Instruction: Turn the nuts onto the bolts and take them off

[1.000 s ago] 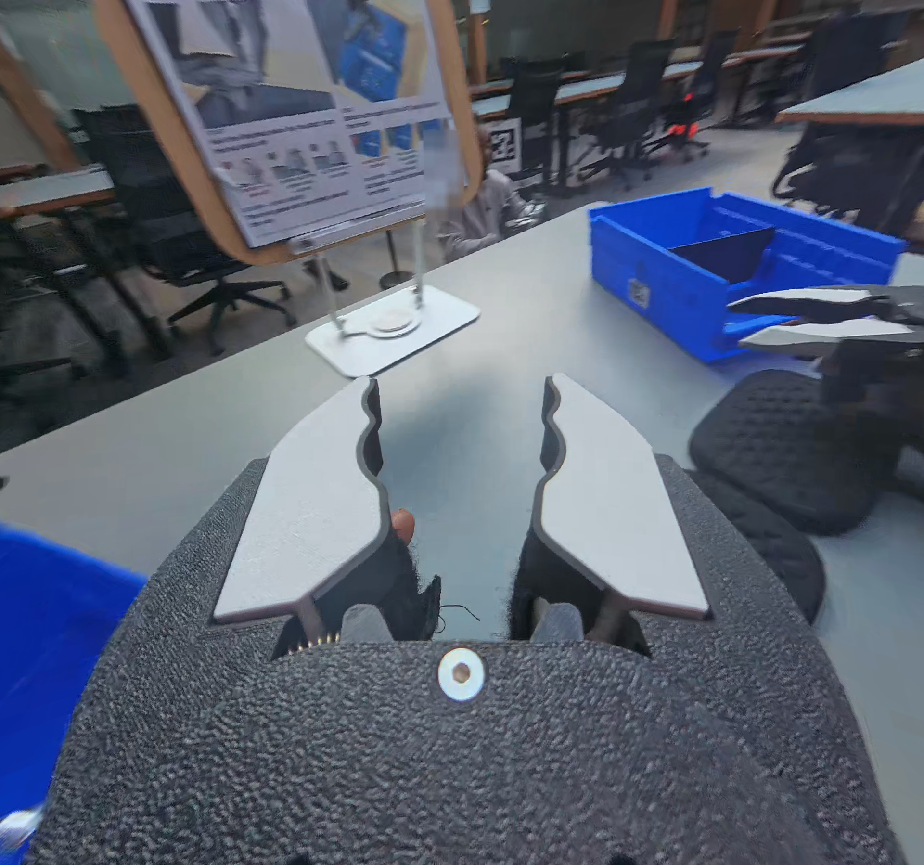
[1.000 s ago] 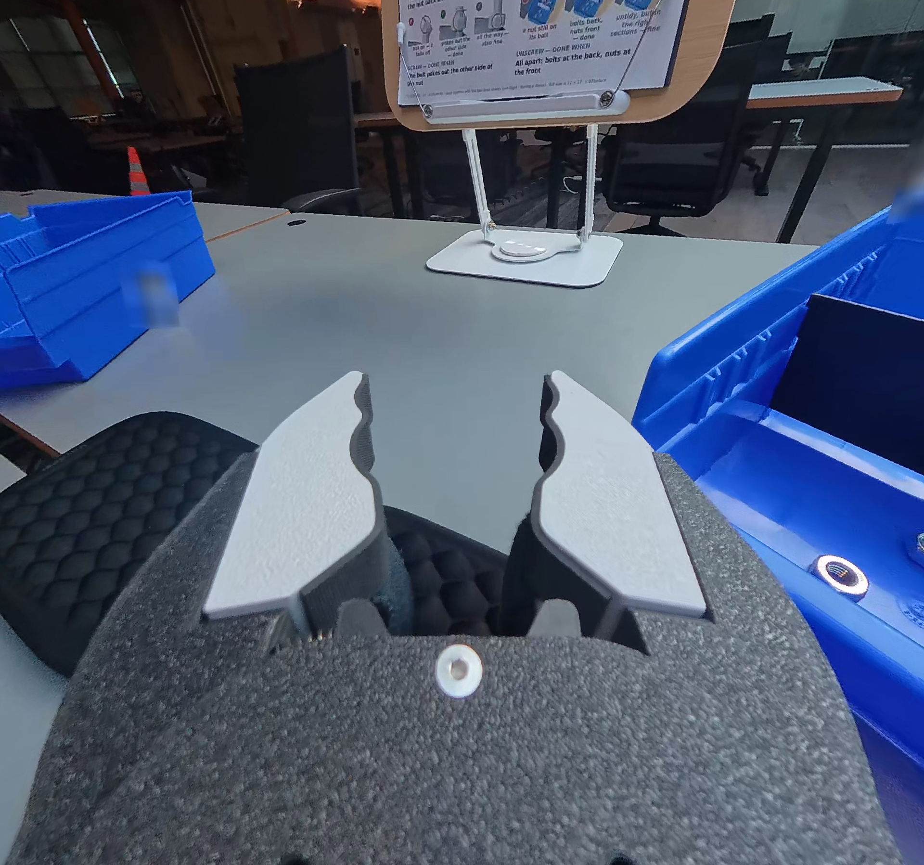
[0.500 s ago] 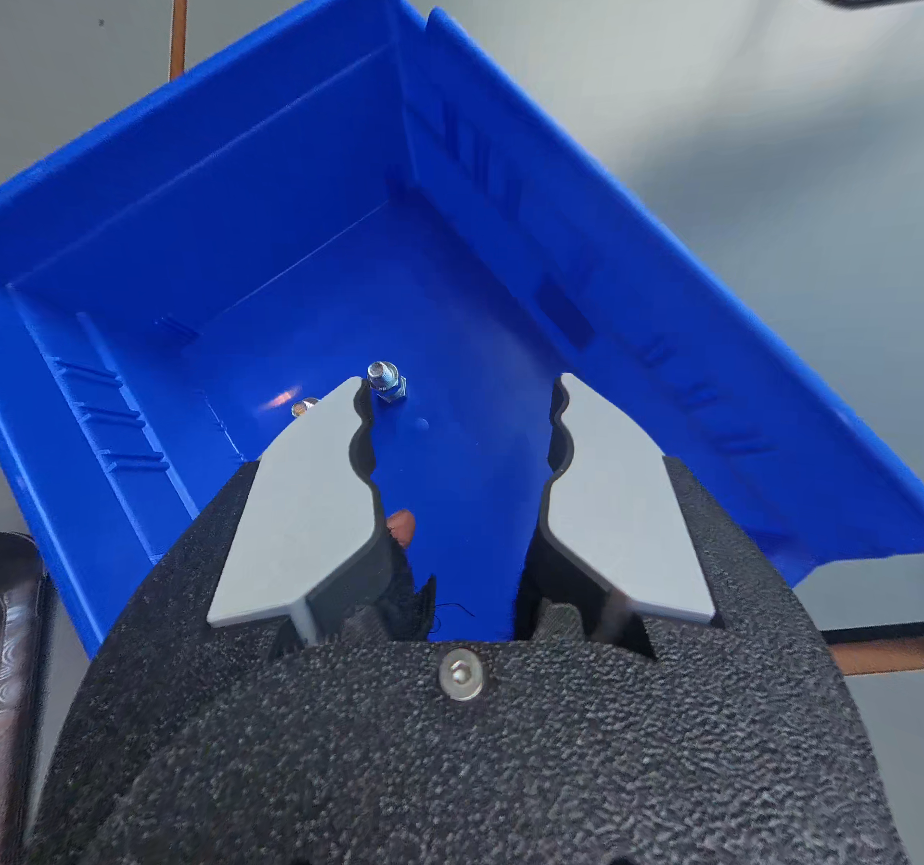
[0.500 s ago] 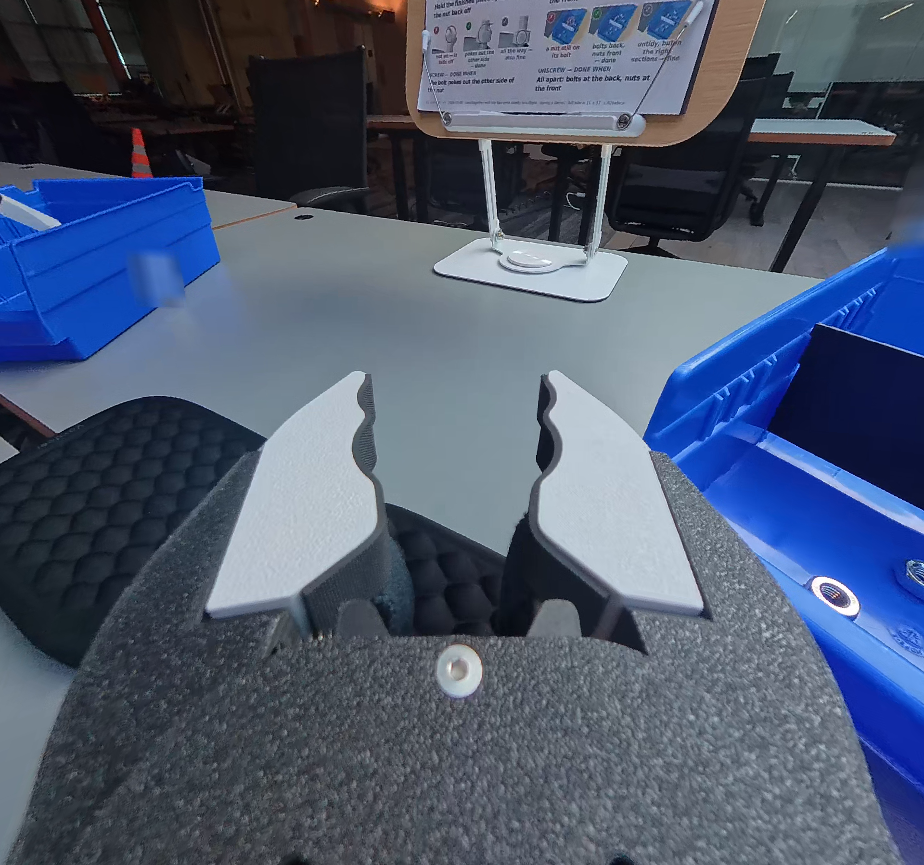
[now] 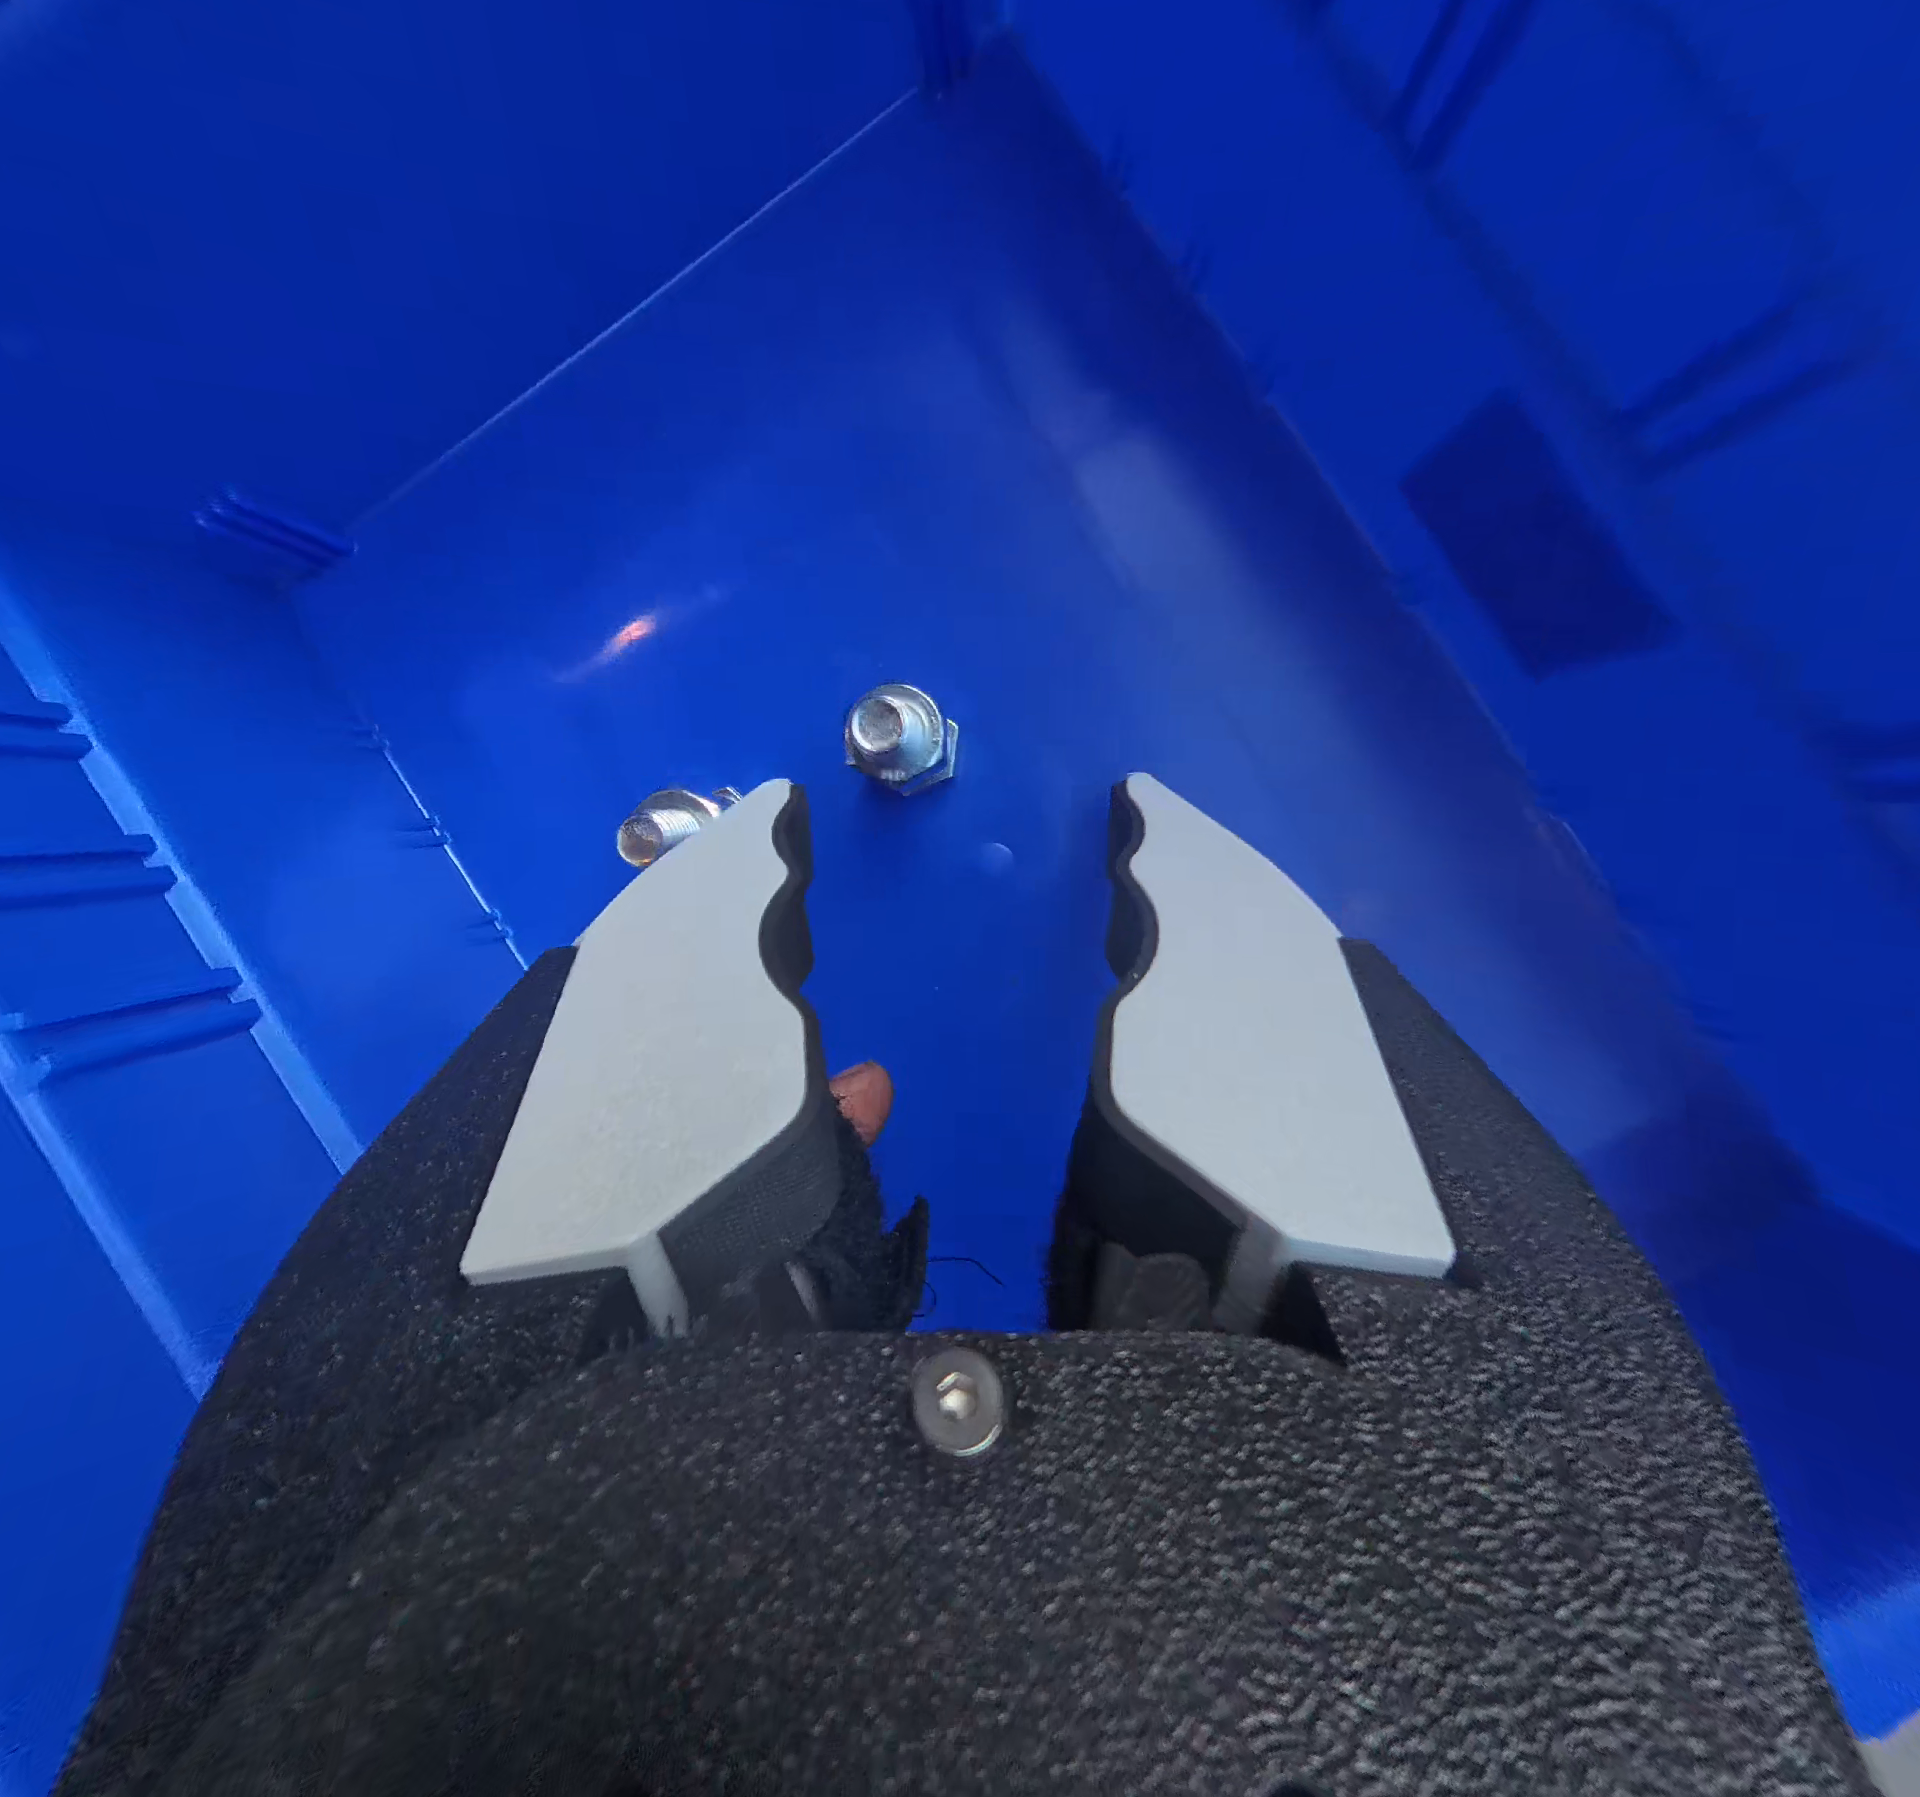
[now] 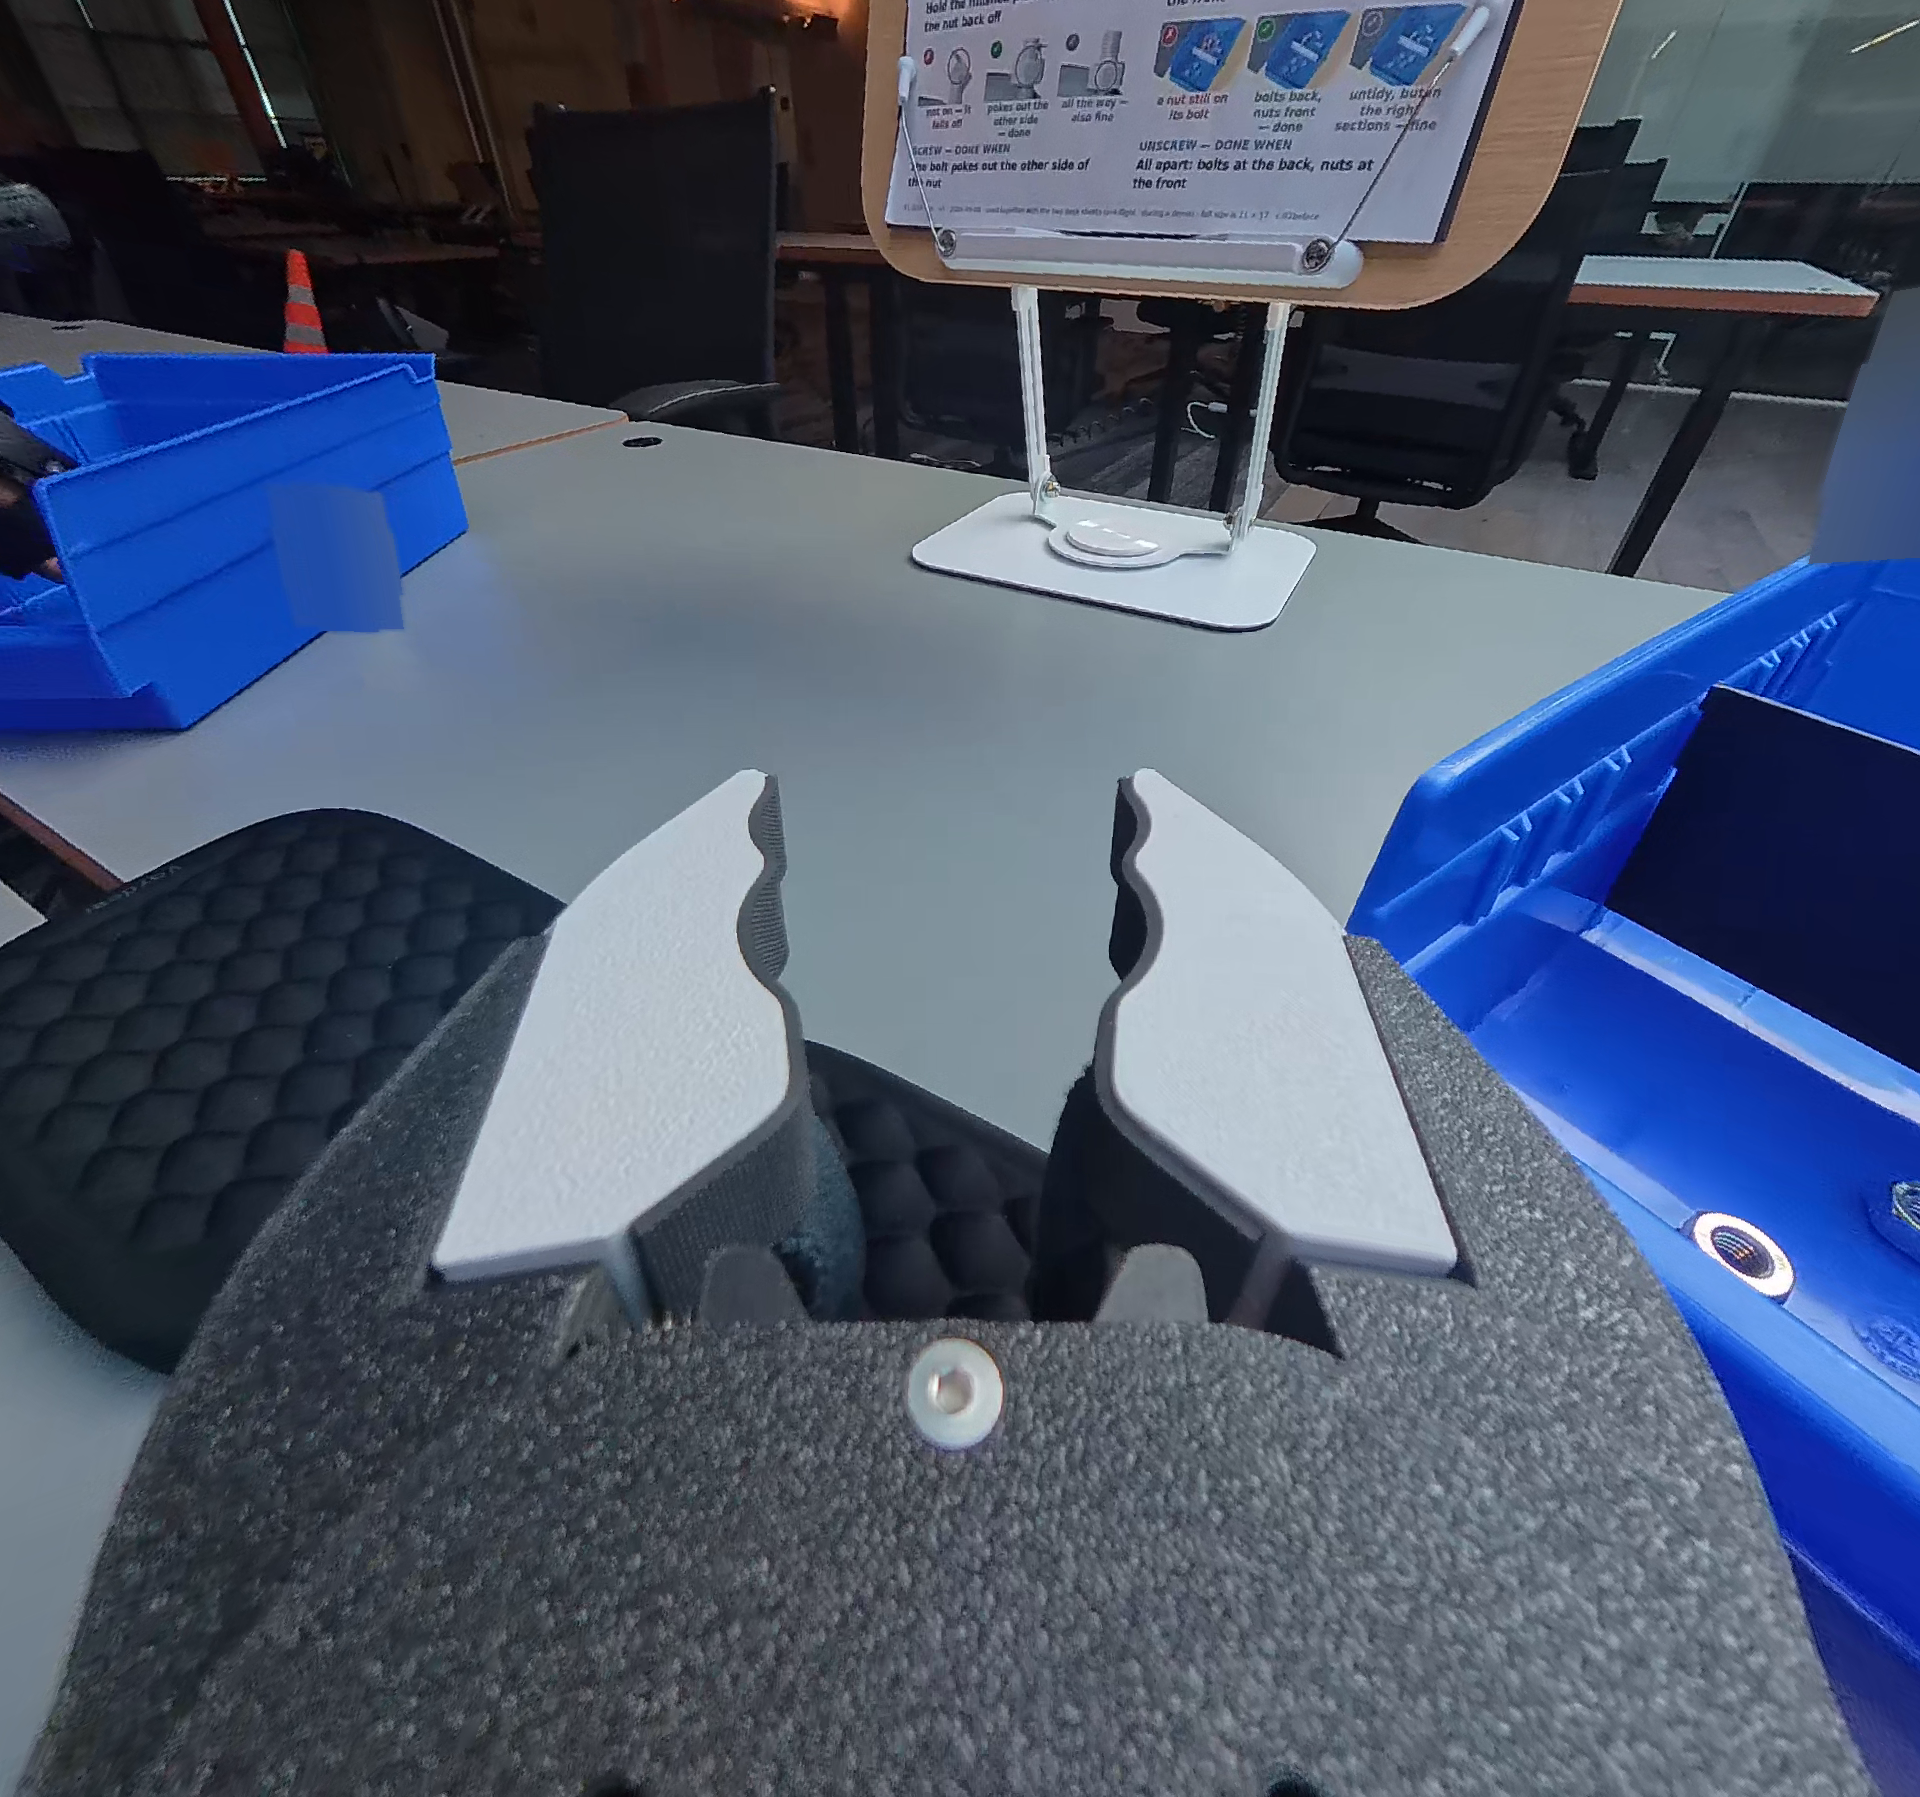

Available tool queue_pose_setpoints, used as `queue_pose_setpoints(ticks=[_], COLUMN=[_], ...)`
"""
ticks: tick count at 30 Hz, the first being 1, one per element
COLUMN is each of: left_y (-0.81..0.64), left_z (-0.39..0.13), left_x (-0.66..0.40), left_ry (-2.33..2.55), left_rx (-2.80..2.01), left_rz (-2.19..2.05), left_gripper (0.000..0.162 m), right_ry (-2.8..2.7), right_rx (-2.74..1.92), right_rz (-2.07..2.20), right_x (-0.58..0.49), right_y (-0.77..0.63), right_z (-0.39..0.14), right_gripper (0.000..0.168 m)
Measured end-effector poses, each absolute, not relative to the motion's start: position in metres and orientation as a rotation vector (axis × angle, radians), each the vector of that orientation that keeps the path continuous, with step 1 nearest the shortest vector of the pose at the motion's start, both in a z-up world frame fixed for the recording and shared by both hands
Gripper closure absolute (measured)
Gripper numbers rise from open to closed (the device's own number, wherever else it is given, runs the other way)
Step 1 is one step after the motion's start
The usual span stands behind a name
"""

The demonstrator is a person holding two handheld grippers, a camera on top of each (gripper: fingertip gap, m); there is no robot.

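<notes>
Bolts: you have two bolts on the floor of the left bin (image 5: 1351,293). The first bolt (image 5: 900,737) stands with its nut on, just ahead of your left gripper (image 5: 956,812), a little left of the gap between the fingers. The second bolt (image 5: 665,822) lies on its side, and the tip of your left finger (image 5: 675,999) hides a part of it. I cannot tell if it carries a nut.
Loose nut: one nut (image 6: 1743,1255) lies flat in the front section of the right bin (image 6: 1507,812), well to the right of your right gripper (image 6: 945,802).
Left gripper: it is down inside the left bin, the jaws are wide apart and nothing is between them. It touches neither bolt, as far as the picture shows.
Right gripper: it hangs over the table (image 6: 831,687), the jaws are wide apart too and hold nothing.
Right bin: it has a dark divider (image 6: 1787,833) behind the front section.
Pads: a black quilted pad (image 6: 208,1020) lies under and to the left of your right gripper.
Far things: a stand (image 6: 1117,552) with an instruction sheet is across the table; in the right wrist view the left bin (image 6: 208,521) is far on the left.
</notes>
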State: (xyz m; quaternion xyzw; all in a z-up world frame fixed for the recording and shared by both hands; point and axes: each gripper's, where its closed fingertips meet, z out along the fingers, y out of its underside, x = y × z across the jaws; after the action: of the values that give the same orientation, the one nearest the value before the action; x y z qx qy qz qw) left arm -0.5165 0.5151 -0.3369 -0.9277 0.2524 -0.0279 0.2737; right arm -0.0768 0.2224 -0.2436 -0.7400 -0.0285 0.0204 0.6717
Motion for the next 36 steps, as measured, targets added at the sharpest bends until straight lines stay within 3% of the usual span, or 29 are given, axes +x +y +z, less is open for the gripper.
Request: queue_pose_setpoints(ticks=[8,10,11,17,22,29,36], left_y=[0.528,0.531,0.531,0.524,0.512,0.461,0.395], left_z=[-0.346,-0.346,-0.345,-0.334,-0.292,-0.226,-0.220], left_x=[-0.511,-0.514,-0.514,-0.512,-0.493,-0.407,-0.313], left_ry=[0.606,0.583,0.573,0.578,0.649,0.927,1.224], left_rx=[-2.489,-2.463,-2.452,-2.374,-2.231,-1.986,-1.826], left_rz=[-0.188,-0.199,-0.221,-0.269,-0.298,-0.425,-0.555], left_gripper=[0.114,0.140,0.143,0.143,0.143,0.144,0.144], right_ry=[-0.068,-0.074,-0.079,-0.098,-0.081,-0.078,-0.083], right_rx=[-1.660,-1.664,-1.667,-1.685,-1.682,-1.706,-1.703], right_rz=[0.024,0.017,0.014,-0.004,0.009,0.012,0.007], right_x=[-0.077,-0.078,-0.078,-0.080,-0.078,-0.078,-0.078], right_y=[0.222,0.222,0.222,0.224,0.224,0.225,0.225], right_z=[-0.243,-0.243,-0.244,-0.246,-0.246,-0.249,-0.249], right_gripper=[0.108,0.108,0.108,0.108,0.109,0.110,0.111])
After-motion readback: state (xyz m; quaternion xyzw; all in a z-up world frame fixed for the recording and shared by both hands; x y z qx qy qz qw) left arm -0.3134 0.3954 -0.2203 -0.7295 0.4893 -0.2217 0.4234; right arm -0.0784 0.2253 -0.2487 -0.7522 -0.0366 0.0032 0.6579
